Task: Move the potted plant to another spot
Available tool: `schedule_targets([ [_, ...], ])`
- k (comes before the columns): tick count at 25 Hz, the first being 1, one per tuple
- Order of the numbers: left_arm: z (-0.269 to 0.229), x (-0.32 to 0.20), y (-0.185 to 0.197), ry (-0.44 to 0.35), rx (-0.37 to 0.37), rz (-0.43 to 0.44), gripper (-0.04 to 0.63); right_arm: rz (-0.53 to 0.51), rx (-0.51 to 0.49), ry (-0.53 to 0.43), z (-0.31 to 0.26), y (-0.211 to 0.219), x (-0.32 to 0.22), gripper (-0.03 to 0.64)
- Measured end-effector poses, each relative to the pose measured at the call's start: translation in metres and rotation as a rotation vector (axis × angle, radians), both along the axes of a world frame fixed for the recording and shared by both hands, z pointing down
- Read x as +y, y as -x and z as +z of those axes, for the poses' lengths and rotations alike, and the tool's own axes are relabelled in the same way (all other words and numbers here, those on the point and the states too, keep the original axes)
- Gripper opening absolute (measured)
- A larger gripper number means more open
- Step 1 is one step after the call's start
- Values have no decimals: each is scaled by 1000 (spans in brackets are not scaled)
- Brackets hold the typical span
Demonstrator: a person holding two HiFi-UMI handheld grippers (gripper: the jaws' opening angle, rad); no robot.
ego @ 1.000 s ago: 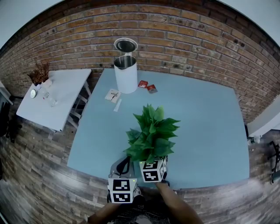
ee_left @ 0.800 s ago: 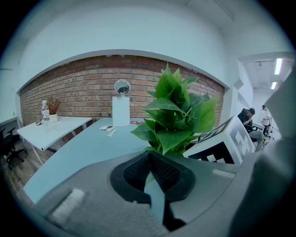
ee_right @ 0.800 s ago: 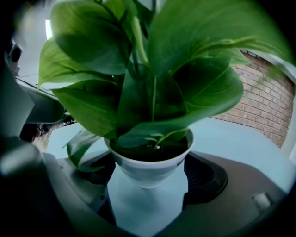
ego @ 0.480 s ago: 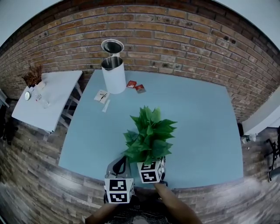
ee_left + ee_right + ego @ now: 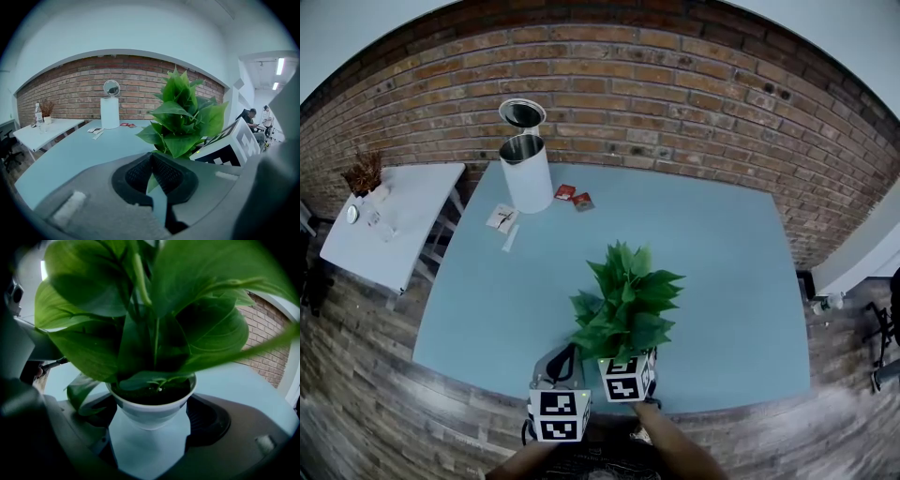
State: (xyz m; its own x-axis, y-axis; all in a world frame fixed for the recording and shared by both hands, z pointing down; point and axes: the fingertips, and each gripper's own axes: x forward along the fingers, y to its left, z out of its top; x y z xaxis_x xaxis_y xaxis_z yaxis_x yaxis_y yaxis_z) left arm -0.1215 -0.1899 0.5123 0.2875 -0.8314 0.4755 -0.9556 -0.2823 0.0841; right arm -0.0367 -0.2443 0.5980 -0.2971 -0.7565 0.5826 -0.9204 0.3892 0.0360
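Note:
The potted plant [image 5: 628, 298] has broad green leaves in a small white pot [image 5: 152, 405] and stands over the near edge of the light-blue table [image 5: 722, 272]. My right gripper [image 5: 630, 354] is shut on the pot, with a dark pad on each side of it in the right gripper view. Whether the pot rests on the table I cannot tell. My left gripper [image 5: 564, 361] sits just left of the plant, shut with nothing in it. In the left gripper view its jaws [image 5: 150, 157] meet at the tips and the plant's leaves [image 5: 183, 117] rise beyond them to the right.
A white cylindrical bin [image 5: 525, 171] with its lid up stands at the table's far left, with red packets [image 5: 574, 197] and paper cards [image 5: 502, 220] beside it. A white side table [image 5: 389, 225] stands left. A brick wall [image 5: 675, 94] runs behind.
The plant, held in my right gripper, has shifted a little to the right along the table's near edge. My left gripper has stayed beside it. The head view has swung.

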Motion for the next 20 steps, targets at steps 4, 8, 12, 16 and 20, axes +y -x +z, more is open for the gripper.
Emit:
schedule_targets([
  [4,0,1,-20,5,5,13,-3,13,1,3,1,-20,1,462],
  [8,-5,0,-33,-11,-13,27,-3,23,1,8,2,-35,4,462],
  [12,-3,0,-50,-9,-2,37,-3,35,6,-2,0,-54,5,462],
  [16,-6,-1,-68,-14,-4,50,-3,48,11,-1,-1,-74,7,462],
  [20,-6,0,-84,-14,-5,53,-3,58,13,1,-1,-94,8,462],
])
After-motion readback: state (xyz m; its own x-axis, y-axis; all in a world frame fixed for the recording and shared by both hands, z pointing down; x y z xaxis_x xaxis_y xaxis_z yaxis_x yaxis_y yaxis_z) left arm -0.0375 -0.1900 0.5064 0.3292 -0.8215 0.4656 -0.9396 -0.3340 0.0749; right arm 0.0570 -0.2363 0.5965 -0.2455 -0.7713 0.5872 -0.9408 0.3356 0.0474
